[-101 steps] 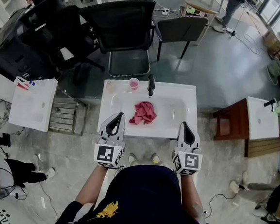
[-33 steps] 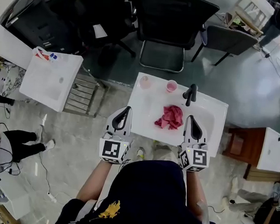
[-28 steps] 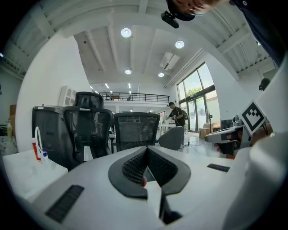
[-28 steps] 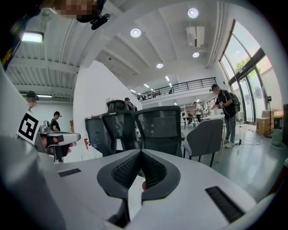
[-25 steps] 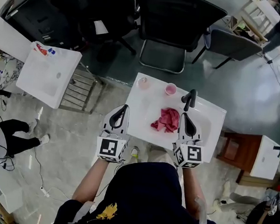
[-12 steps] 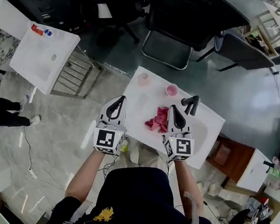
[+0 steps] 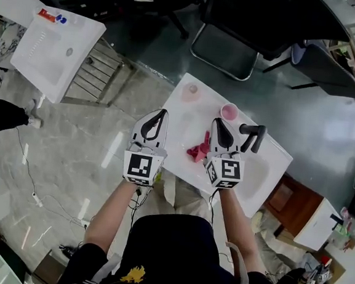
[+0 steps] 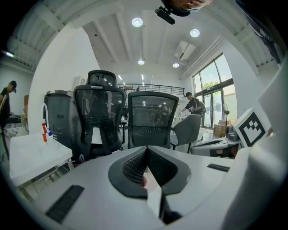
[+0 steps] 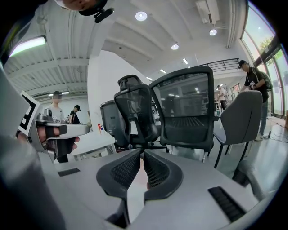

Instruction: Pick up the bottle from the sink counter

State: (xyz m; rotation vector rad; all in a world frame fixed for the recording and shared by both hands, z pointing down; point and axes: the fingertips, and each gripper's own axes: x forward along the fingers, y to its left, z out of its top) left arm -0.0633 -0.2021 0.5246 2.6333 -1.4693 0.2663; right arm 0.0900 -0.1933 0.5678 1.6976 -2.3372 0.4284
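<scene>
On the white sink counter, a small pale translucent bottle stands at the far left corner. A pink cup stands to its right, beside the black faucet. A red cloth lies in the basin, partly hidden by my right gripper. My left gripper hovers over the counter's left edge, short of the bottle, its jaws shut and empty. Over the basin, my right gripper points towards the cup, also shut on nothing.
Black office chairs stand just beyond the counter. A second white sink unit is at the left with a metal rack beside it. A brown cabinet stands at the right. People stand in the room's background.
The counter has drawn closer under both grippers. My right gripper has shifted left over the basin and now covers part of the cloth; my left gripper has reached the counter's left edge. Both stay shut.
</scene>
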